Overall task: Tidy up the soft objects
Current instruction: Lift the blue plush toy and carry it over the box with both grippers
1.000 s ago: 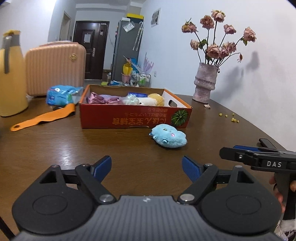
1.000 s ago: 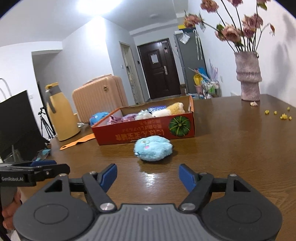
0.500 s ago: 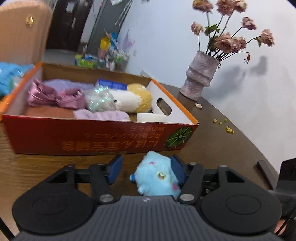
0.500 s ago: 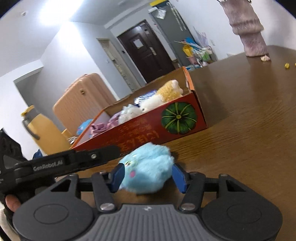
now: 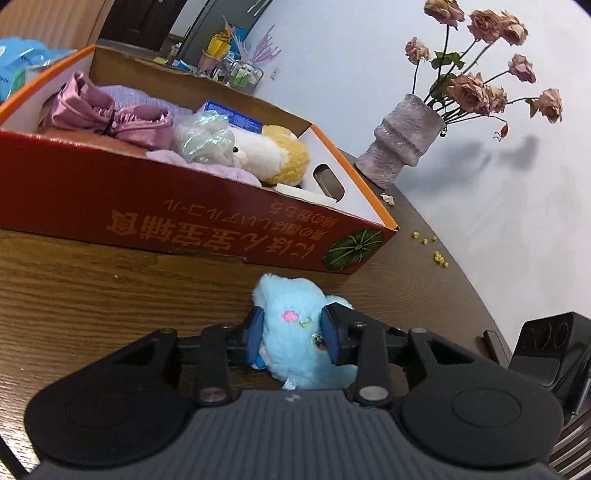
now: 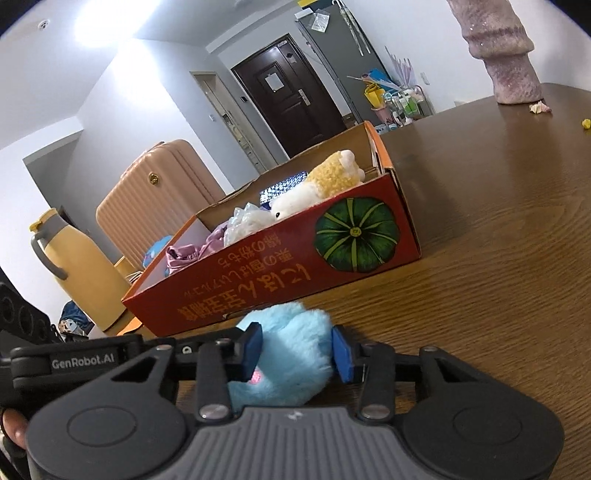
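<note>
A dark wooden table (image 6: 498, 221) is filling the foreground, grain showing. White walls (image 5: 351, 74) are enclosing the room. A dark brown door (image 6: 286, 107) is standing shut at the far end, a grey refrigerator (image 6: 332, 48) beside it. A ceiling light (image 6: 99, 26) is glaring overhead. A peach suitcase (image 6: 147, 199) is standing upright behind the table.

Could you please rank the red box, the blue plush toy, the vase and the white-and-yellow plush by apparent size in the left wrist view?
1. Red box, clearly largest.
2. Vase, blue plush toy and white-and-yellow plush look alike; the blue one sits nearest the camera, between the left tongs, so I won't rank these.
</note>
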Demonstrator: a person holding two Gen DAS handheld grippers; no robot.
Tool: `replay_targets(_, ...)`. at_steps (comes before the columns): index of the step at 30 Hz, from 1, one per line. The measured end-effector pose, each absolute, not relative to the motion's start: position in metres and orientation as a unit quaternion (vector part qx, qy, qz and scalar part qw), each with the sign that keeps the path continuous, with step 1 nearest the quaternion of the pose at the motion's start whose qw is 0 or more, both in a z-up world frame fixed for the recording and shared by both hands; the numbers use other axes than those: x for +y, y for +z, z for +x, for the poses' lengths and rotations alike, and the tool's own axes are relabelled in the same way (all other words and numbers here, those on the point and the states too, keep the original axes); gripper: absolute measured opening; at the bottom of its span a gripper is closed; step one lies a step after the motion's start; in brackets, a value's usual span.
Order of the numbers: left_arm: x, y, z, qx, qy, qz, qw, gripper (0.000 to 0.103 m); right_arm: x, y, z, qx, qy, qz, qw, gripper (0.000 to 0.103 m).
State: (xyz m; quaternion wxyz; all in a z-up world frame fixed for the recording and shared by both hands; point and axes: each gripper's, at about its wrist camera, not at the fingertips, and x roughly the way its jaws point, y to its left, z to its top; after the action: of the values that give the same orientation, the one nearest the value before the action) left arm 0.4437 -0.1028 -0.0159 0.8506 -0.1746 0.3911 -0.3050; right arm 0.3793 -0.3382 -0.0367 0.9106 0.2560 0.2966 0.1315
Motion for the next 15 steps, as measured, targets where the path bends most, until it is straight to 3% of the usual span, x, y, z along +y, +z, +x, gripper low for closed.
replay_targets(2, -0.101, -0.019, 0.446, 0.398, -0.300, -0.185, 0.847, 0.043, -0.339, -0.037, 0.380, 0.297, 0.130, 0.256, 0.911, 0.041)
replay_targets(4, -0.100, -0.019, 0.449, 0.406, -0.297, -0.190, 0.843, 0.045, -0.338, -0.037, 0.379, 0.297, 0.130, 0.253, 0.912, 0.041)
replay_targets(6, -0.100, -0.018, 0.448, 0.404, -0.301, -0.184, 0.844, 0.041, -0.337, -0.037, 0.378, 0.297, 0.133, 0.248, 0.912, 0.038)
replay_targets(7, -0.101, -0.018, 0.445, 0.398, -0.308, -0.183, 0.845, 0.034, -0.337, -0.036, 0.378, 0.297, 0.136, 0.246, 0.913, 0.038)
replay_targets(15, -0.097, -0.006, 0.390, 0.371, -0.282, -0.178, 0.867, 0.032, -0.335, -0.031, 0.354, 0.288, 0.148, 0.258, 0.910, 0.027)
